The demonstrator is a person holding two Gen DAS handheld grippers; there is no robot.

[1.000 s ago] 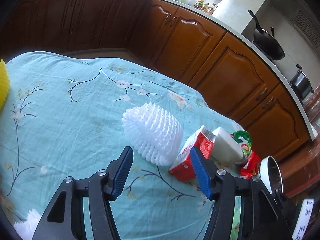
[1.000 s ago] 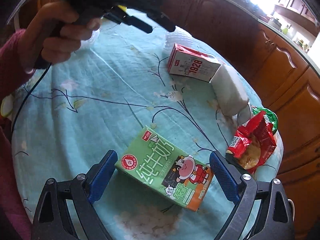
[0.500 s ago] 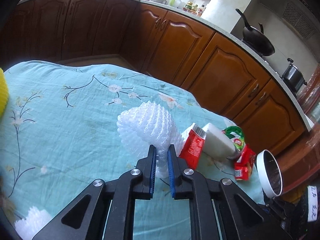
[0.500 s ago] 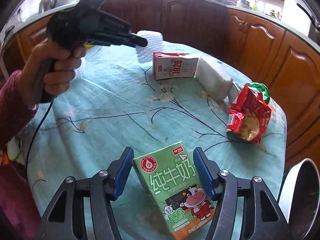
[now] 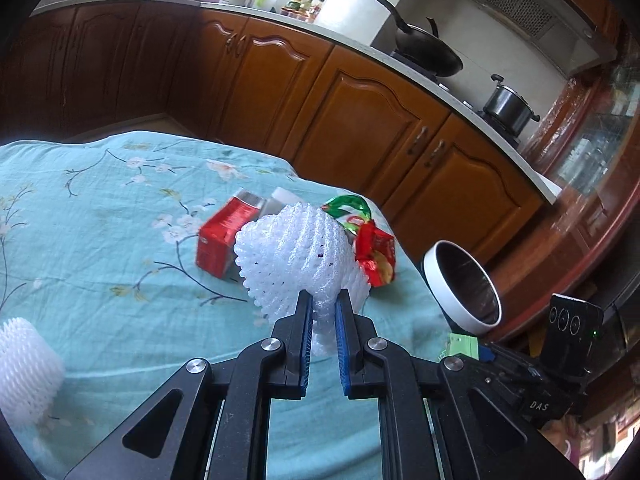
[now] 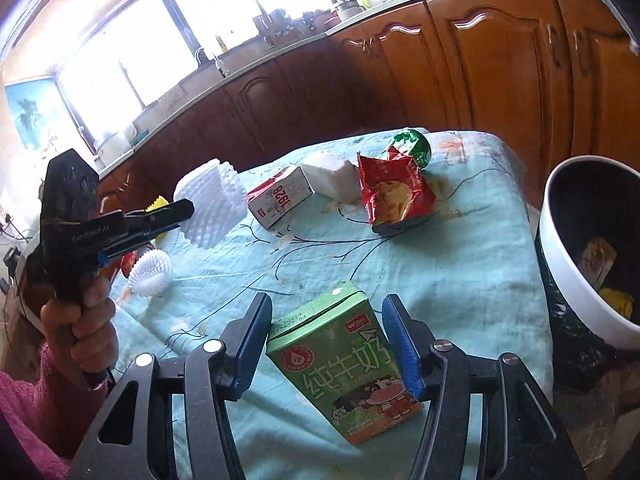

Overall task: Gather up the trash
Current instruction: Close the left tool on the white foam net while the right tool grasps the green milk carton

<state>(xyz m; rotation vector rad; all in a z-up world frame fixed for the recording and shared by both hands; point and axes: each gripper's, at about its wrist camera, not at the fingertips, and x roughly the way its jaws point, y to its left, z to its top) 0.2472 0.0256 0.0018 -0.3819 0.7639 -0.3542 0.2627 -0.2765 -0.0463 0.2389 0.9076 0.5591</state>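
My left gripper [image 5: 322,300] is shut on the lower edge of a white foam fruit net [image 5: 292,256], which hangs off the teal tablecloth [image 5: 100,240]. The right wrist view shows the same net [image 6: 212,204] at the tip of the left gripper [image 6: 176,210], held by a hand in a pink sleeve. My right gripper [image 6: 327,300] has a green milk carton [image 6: 344,364] between its blue pads. Its jaws are closing and both pads touch the carton's sides. The carton is tilted, top end away from me.
A red milk carton [image 6: 278,198], a white packet [image 6: 328,174] and a red snack bag [image 6: 394,196] lie at the table's far end. A second foam net [image 5: 24,360] sits near the left. A white-rimmed bin [image 6: 560,272] with black liner stands beside the table's right edge.
The left jaws closed on the foam net and lifted it off the cloth toward the right. The right jaws narrowed around the green carton, rolled, and carried it toward the bin.
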